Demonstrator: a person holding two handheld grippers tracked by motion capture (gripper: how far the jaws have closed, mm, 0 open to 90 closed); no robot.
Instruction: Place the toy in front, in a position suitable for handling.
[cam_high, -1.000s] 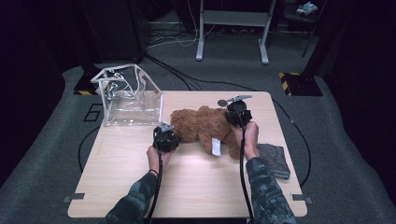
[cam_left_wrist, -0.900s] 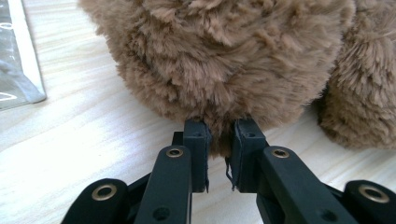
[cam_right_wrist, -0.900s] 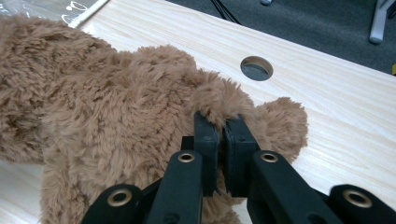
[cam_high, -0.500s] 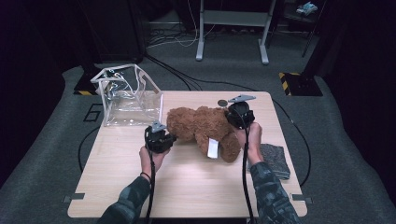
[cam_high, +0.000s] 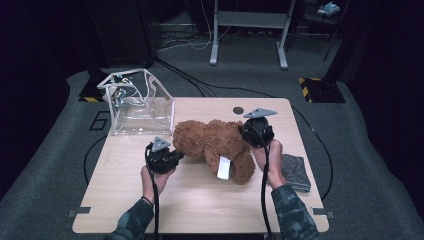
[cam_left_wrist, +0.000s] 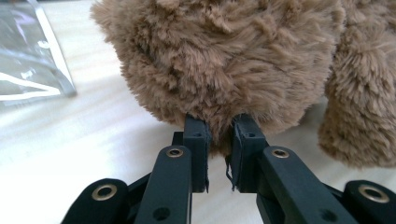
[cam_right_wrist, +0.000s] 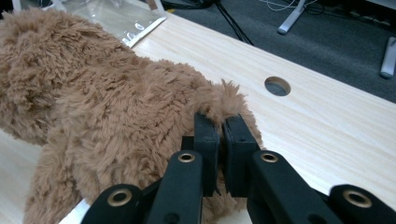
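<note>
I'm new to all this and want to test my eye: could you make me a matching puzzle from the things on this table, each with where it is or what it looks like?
Things:
1. teddy bear
2. clear plastic bag
3. grey folded cloth
4. round hole

Descriptions:
A. lies at the table's right edge, beside the person's right hand
B. stands at the far left corner, see-through
C. brown and fluffy, pinched by both grippers
D. dark, in the tabletop near the far edge

Pairs: 1-C, 2-B, 3-A, 4-D
</note>
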